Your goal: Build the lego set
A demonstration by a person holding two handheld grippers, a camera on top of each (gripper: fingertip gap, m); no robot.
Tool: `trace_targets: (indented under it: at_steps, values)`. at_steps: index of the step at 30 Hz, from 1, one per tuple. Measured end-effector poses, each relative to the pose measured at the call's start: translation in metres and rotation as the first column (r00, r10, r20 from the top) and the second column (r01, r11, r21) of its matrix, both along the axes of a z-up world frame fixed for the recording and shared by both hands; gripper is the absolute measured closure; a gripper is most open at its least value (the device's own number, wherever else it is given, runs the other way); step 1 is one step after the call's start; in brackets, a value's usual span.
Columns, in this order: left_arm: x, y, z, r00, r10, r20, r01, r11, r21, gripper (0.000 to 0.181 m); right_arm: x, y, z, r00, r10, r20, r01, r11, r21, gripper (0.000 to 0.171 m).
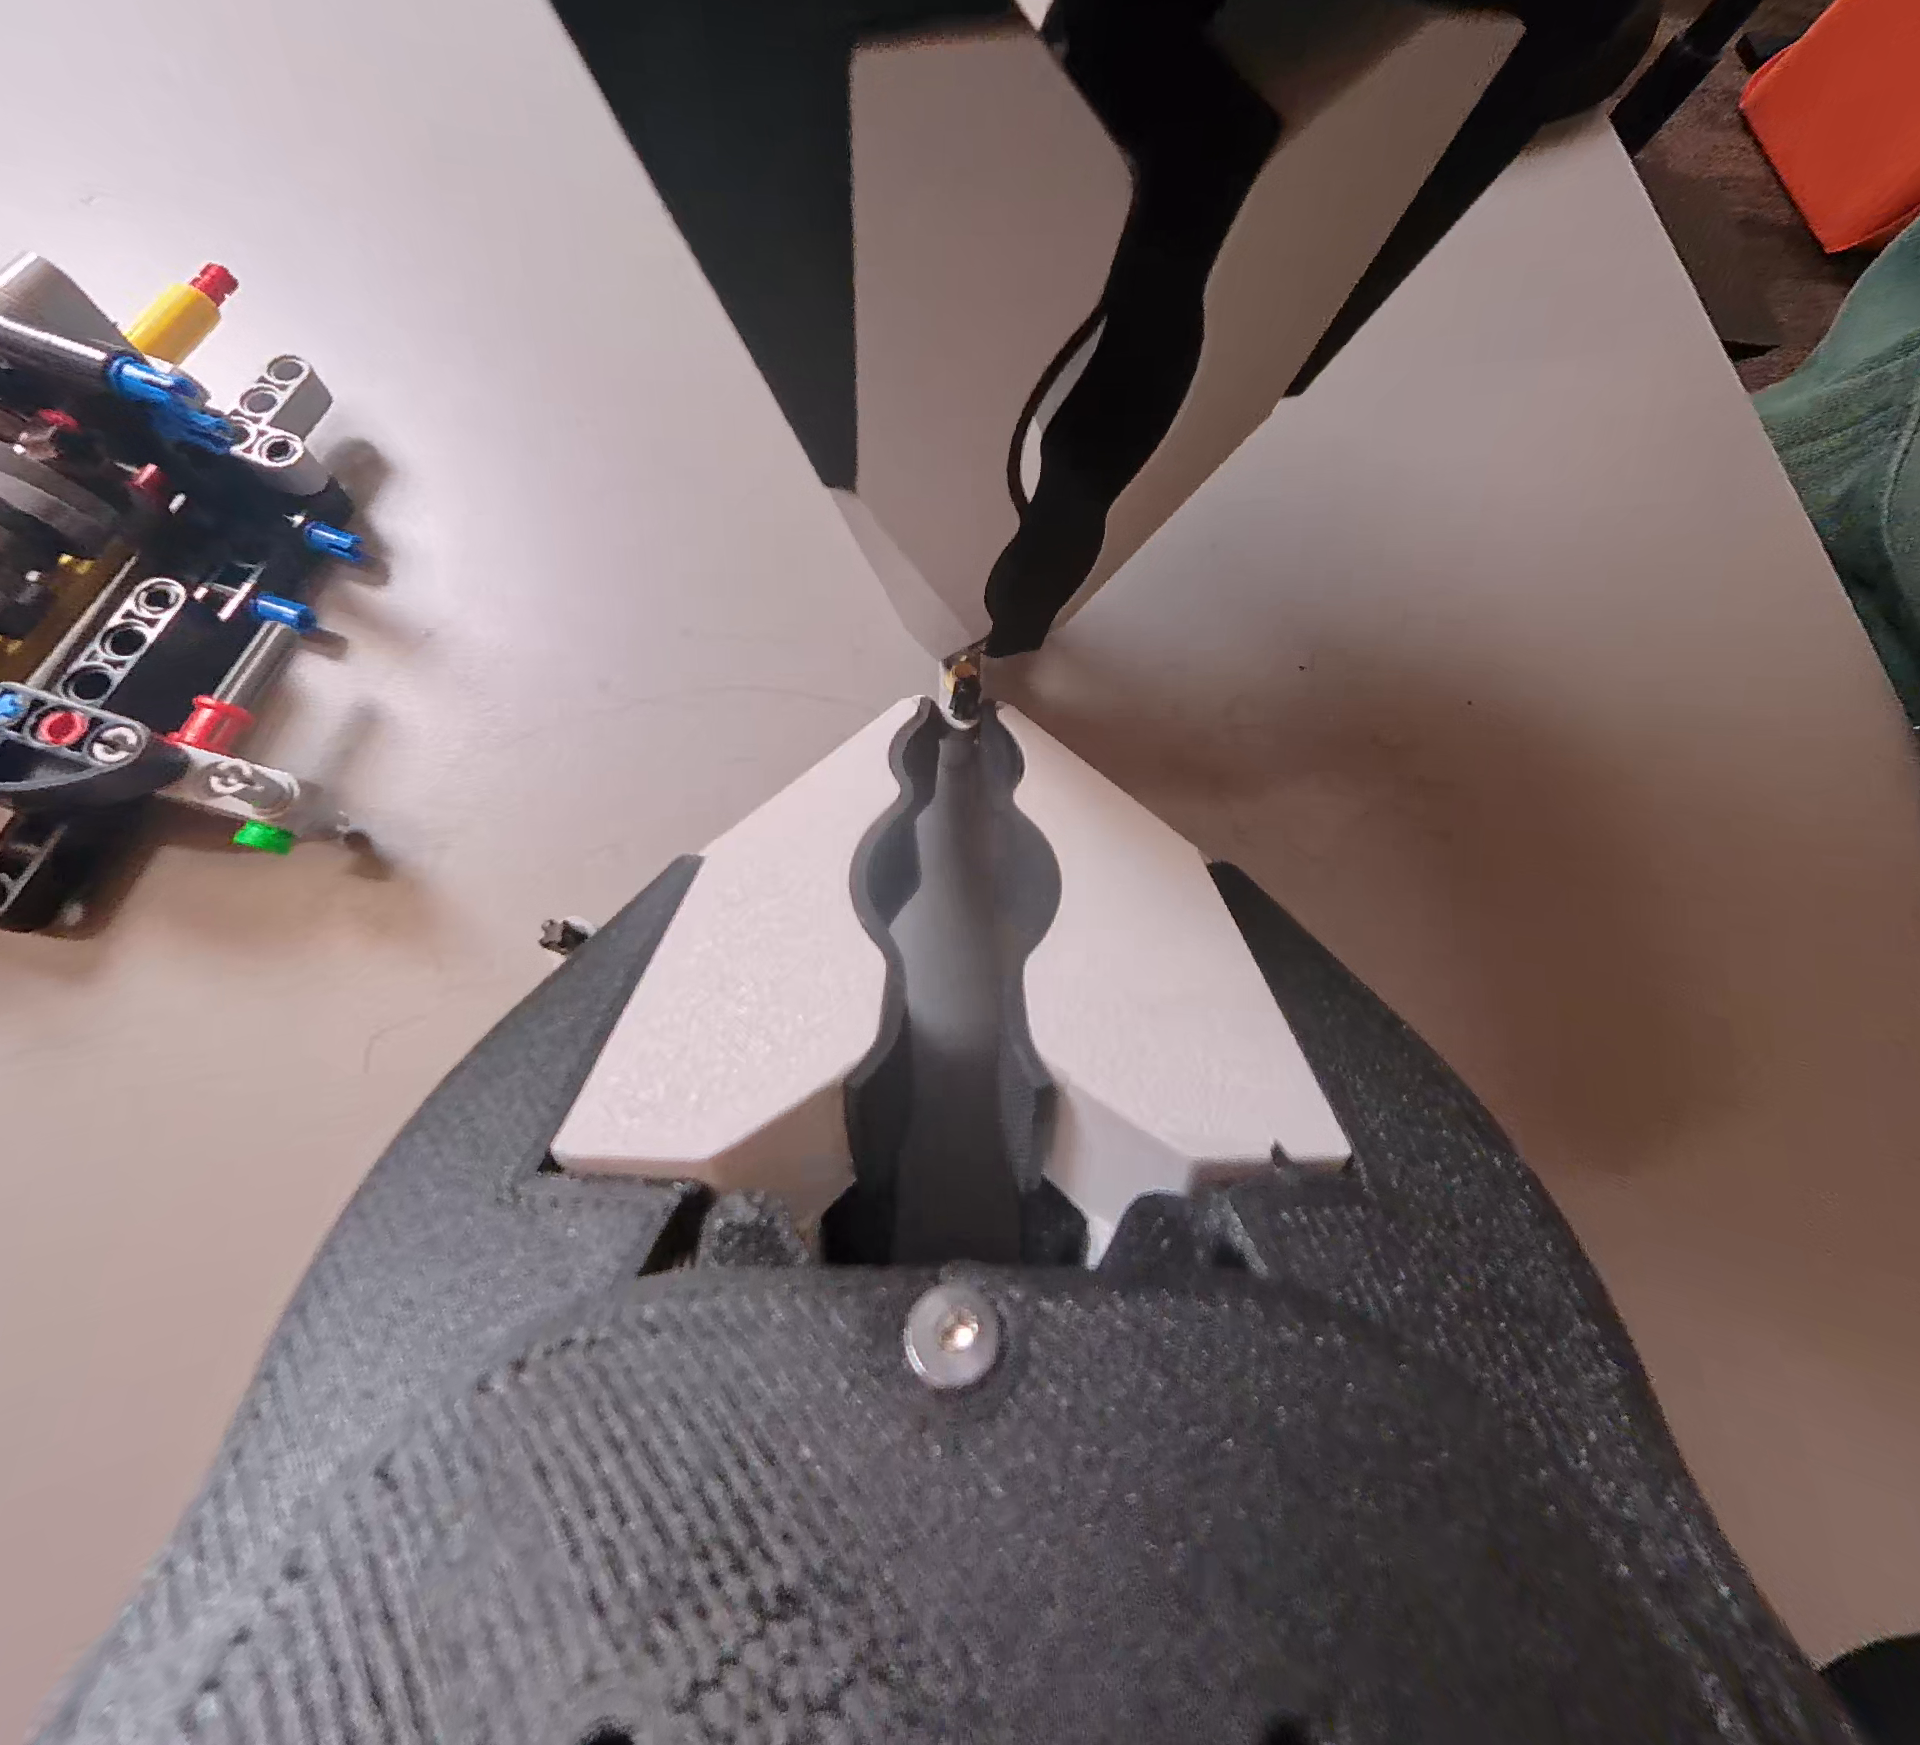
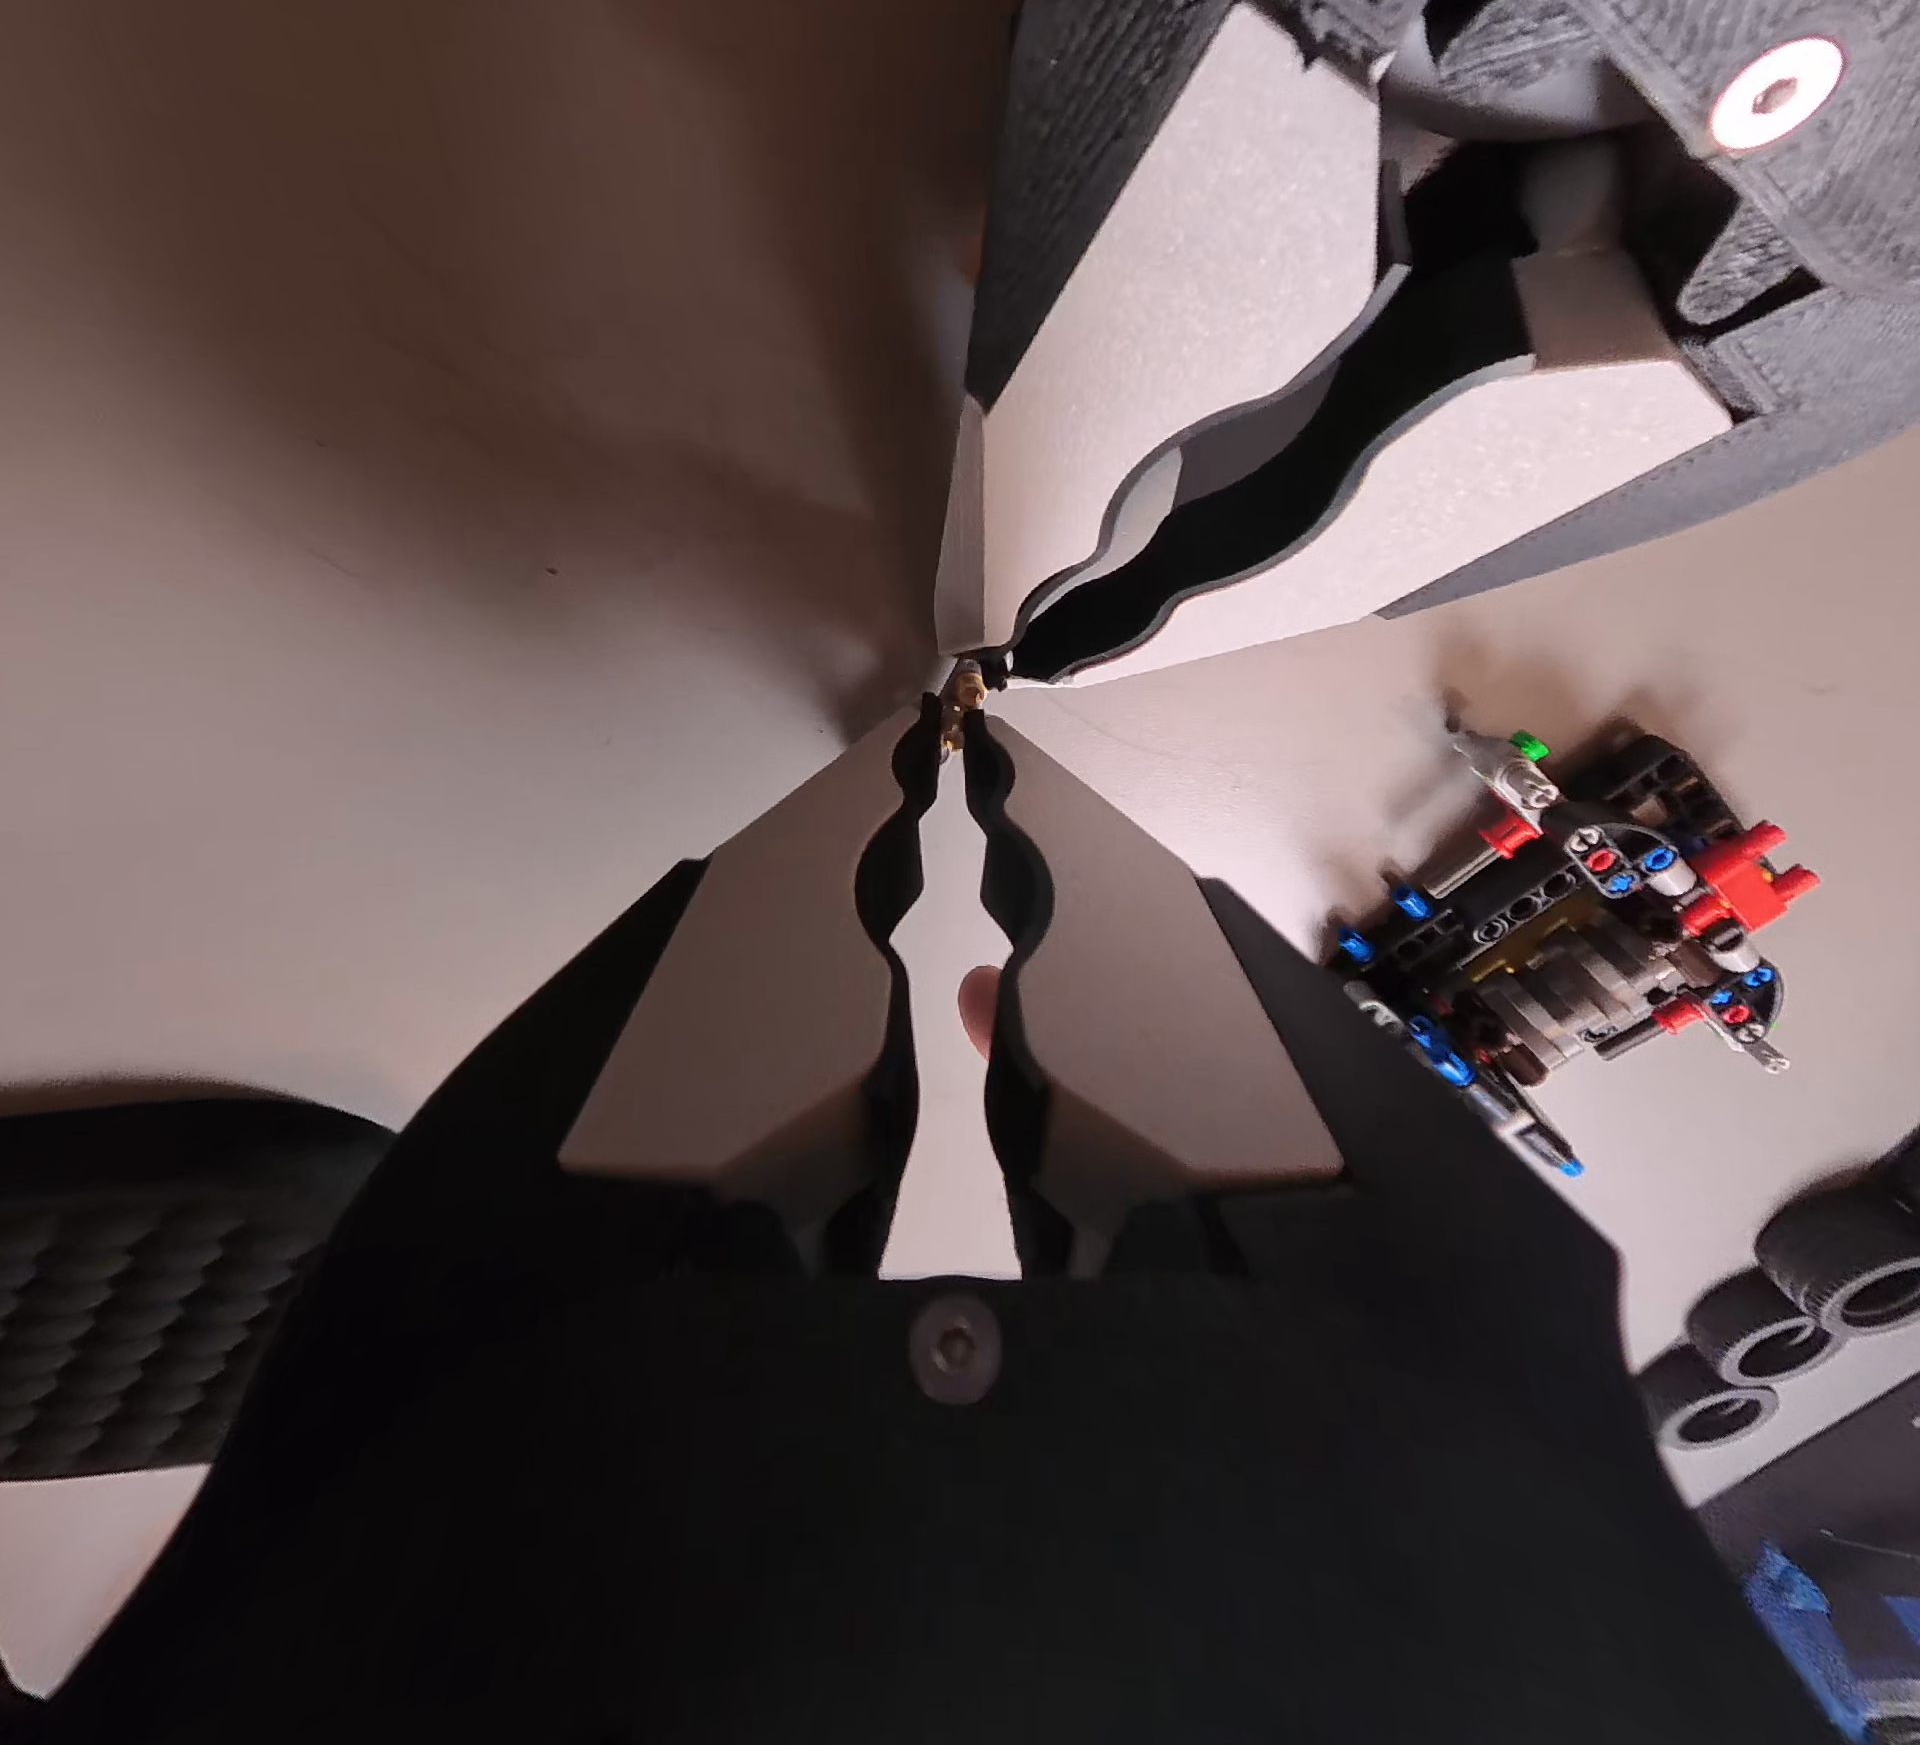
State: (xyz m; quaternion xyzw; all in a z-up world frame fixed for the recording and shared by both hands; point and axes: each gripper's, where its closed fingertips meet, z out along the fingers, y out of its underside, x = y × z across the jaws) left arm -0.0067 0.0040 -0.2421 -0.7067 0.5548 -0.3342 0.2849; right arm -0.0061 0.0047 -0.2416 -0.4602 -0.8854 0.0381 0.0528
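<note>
My two grippers meet tip to tip above the white table (image 1: 520, 137). Between them is a small tan and black pin (image 1: 962, 689), also in the right wrist view (image 2: 961, 708). My left gripper (image 1: 961, 716) is shut, with one end of the pin at its tips. My right gripper (image 2: 948, 734) is shut on the other end; in the left wrist view it comes down from the top (image 1: 992, 646). The left gripper comes in from the upper right of the right wrist view (image 2: 992, 665). The part-built lego model (image 1: 135, 604) lies off to the side (image 2: 1579, 926).
Several black tyres (image 2: 1766, 1321) lie by the model on the table (image 2: 416, 760). A tiny dark piece (image 1: 561, 932) lies on the table near my left gripper. An orange box (image 1: 1839, 106) and green cloth (image 1: 1860, 500) are beyond the table edge. A dark textured object (image 2: 135, 1280) sits lower left. My left and right fingertips are right by each other.
</note>
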Motion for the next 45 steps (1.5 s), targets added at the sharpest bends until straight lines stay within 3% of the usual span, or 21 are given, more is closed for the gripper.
trace_targets:
  at_steps: [8, 12, 23, 35, 45]
  values:
    - [0.0013, -0.0018, -0.0002, 1.0, 0.0, -0.002, 0.0, 1.0, 0.012, 0.175, -0.0013, -0.0011, -0.0008, 0.997, -0.071, -0.023, 0.071, 0.997, -0.002, 0.169]
    - [0.0014, -0.0017, -0.0004, 1.0, 0.002, -0.005, -0.002, 1.0, 0.027, 0.175, -0.0004, -0.0009, -0.0001, 0.987, -0.113, -0.113, 0.109, 0.993, -0.033, 0.168]
    - [0.0017, -0.0023, -0.0009, 1.0, 0.009, -0.012, -0.008, 0.999, 0.05, 0.174, 0.0008, -0.0011, 0.0026, 0.925, -0.264, -0.272, 0.199, 0.949, -0.243, 0.168]
    - [0.0013, -0.0026, -0.0007, 1.0, 0.012, -0.013, -0.011, 0.998, 0.058, 0.175, -0.0029, -0.0015, 0.0024, 0.884, -0.312, -0.347, 0.214, 0.932, -0.292, 0.168]
    - [0.0012, -0.0024, -0.0008, 1.0, 0.015, -0.015, -0.014, 0.998, 0.064, 0.175, 0.0004, -0.0014, 0.0023, 0.893, -0.264, -0.364, 0.16, 0.943, -0.291, 0.168]
